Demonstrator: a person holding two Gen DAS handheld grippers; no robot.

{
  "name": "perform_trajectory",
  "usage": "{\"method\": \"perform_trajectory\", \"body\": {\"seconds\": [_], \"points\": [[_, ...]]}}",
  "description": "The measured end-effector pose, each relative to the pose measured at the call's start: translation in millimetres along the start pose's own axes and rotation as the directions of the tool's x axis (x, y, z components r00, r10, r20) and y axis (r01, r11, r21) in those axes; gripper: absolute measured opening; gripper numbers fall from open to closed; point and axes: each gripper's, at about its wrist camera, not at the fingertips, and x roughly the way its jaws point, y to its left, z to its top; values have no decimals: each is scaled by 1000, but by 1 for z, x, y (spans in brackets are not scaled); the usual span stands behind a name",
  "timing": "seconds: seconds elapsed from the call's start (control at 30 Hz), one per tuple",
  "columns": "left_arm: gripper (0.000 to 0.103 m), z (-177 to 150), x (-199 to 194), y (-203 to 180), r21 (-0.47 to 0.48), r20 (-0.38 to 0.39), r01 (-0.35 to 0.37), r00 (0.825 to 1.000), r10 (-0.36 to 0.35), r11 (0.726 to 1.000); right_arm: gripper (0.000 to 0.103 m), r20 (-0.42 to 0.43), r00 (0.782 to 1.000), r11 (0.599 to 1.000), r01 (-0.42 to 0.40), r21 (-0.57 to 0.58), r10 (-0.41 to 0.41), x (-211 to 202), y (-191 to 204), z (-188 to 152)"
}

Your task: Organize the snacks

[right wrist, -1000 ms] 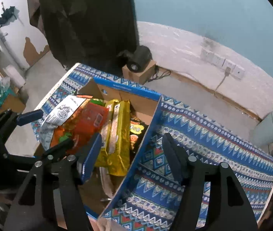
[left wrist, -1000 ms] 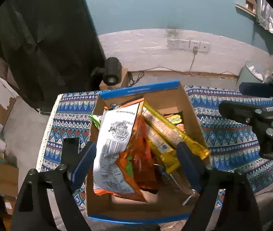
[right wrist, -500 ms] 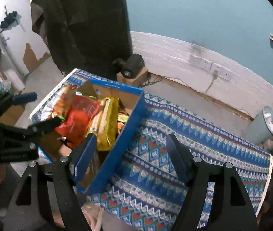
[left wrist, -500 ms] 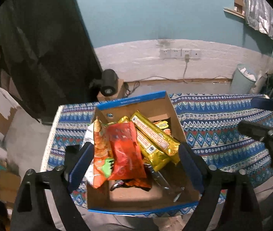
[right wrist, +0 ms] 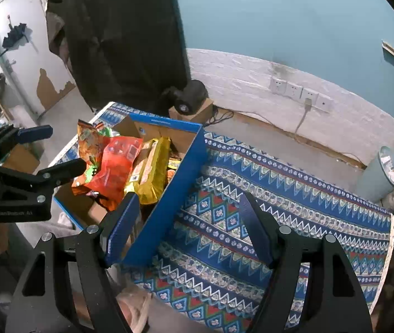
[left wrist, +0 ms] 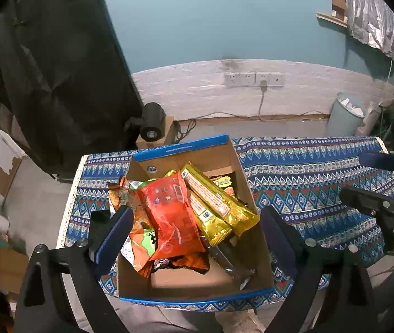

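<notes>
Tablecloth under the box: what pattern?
Tablecloth: blue with white zigzags and red diamonds; right wrist view shows it best.

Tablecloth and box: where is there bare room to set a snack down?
The tablecloth right of the box is bare out to its far edge. Inside the box, only the near strip of cardboard floor is free. The rest is crowded with the red bag and gold packs.
</notes>
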Motion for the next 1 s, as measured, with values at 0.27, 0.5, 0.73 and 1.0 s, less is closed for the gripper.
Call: {"method": "perform_trajectory", "body": {"seconds": [0.27,0.5,0.73,1.0], "points": [[94,0,-1,-9,22,-5,3,1000,-3,1000,74,-22,1000,1000,6,23,-6,6,-9,-4],[94,-1,-2,-13,27,-8,6,1000,-5,1000,74,-32,999,1000,5,23,-4,6,-8,-6],[94,-1,-2,-14,27,-12,-1,1000,1,1000,74,-27,1000,1000,7,20,-6,5,-6,-6],[94,0,-1,-13,25,-20,0,1000,1,1000,74,-35,999,1000,8,18,-7,5,-6,-6]]}}
